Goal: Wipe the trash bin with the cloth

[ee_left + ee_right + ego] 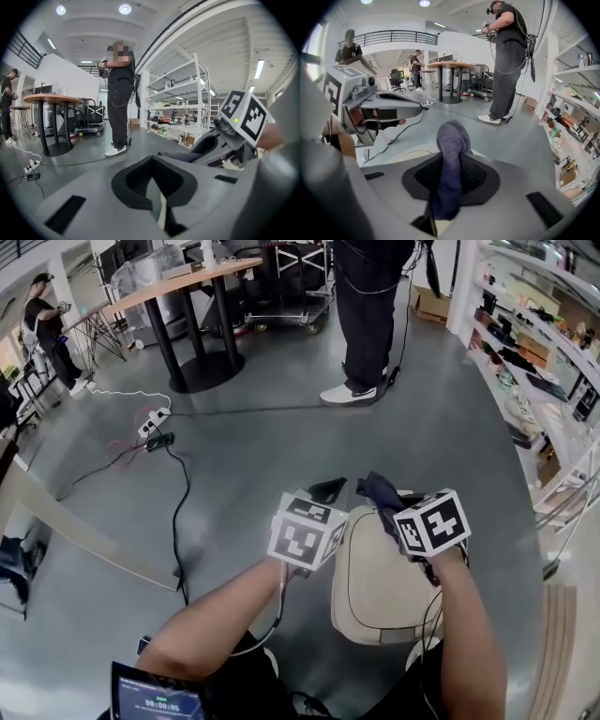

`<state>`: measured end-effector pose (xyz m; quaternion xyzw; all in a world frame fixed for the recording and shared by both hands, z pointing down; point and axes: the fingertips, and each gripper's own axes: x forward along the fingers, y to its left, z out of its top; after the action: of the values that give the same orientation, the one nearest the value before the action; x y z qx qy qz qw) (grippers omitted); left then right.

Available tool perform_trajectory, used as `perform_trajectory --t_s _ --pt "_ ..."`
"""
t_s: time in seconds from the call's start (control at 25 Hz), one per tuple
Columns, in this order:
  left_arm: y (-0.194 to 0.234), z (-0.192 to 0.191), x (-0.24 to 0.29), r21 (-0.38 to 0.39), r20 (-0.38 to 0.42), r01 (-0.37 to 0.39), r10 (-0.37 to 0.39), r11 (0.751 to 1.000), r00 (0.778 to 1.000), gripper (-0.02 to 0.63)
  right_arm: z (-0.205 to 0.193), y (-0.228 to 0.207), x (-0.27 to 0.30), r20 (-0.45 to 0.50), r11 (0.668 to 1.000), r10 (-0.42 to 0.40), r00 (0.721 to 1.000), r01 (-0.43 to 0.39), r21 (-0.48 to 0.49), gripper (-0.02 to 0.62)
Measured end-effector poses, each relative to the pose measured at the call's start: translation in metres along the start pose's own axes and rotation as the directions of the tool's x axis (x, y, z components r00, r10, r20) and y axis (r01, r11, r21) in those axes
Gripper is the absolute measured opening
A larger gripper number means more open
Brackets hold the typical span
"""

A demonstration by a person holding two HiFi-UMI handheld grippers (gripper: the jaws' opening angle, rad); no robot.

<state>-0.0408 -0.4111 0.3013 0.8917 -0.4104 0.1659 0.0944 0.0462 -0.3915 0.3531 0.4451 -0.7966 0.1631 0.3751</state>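
Trash bin [375, 589], beige with a rounded lid, stands on the grey floor [234, 456] directly below the person, seen from the head view. The left tongs [328, 489] reach forward just beside the bin's far left corner. The right tongs [392, 512] hover over its far edge with a dark blue cloth [377, 487] bunched at their tip. A black cable [176, 493] trails across the floor to a white power strip [153, 419], and a person in dark trousers and white shoes [361, 324] stands further back.

From the left gripper view, the left tongs [153, 165] have their dark pads drawn together at the tip, with nothing gripped. The right tongs [206, 146] sit close on the right, the cloth [180, 157] showing between the two tools. Behind them are the standing person [119, 93] and white shelves [187, 108].

From the right gripper view, the right tongs [449, 180] are clamped on the cloth [451, 140], which rises in a rounded fold above the pads and hangs down below them. The bin's pale top [396, 158] lies just ahead and below, and the left tongs [415, 105] point in from the left above it.
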Motion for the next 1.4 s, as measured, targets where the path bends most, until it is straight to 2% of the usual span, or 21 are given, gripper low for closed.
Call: perform_trajectory --t_s 0.48,1.4 --pt "-0.011 0.002 0.009 0.010 -0.005 0.014 -0.014 1.000 1.000 -0.003 -0.015 -0.033 -0.005 -0.007 0.996 -0.030 1.000 0.031 0.082 0.091" --pt "-0.027 0.003 0.017 0.017 -0.012 0.030 -0.030 0.999 0.999 -0.003 -0.045 -0.084 -0.022 -0.026 0.975 -0.136 0.990 0.139 0.173 0.091"
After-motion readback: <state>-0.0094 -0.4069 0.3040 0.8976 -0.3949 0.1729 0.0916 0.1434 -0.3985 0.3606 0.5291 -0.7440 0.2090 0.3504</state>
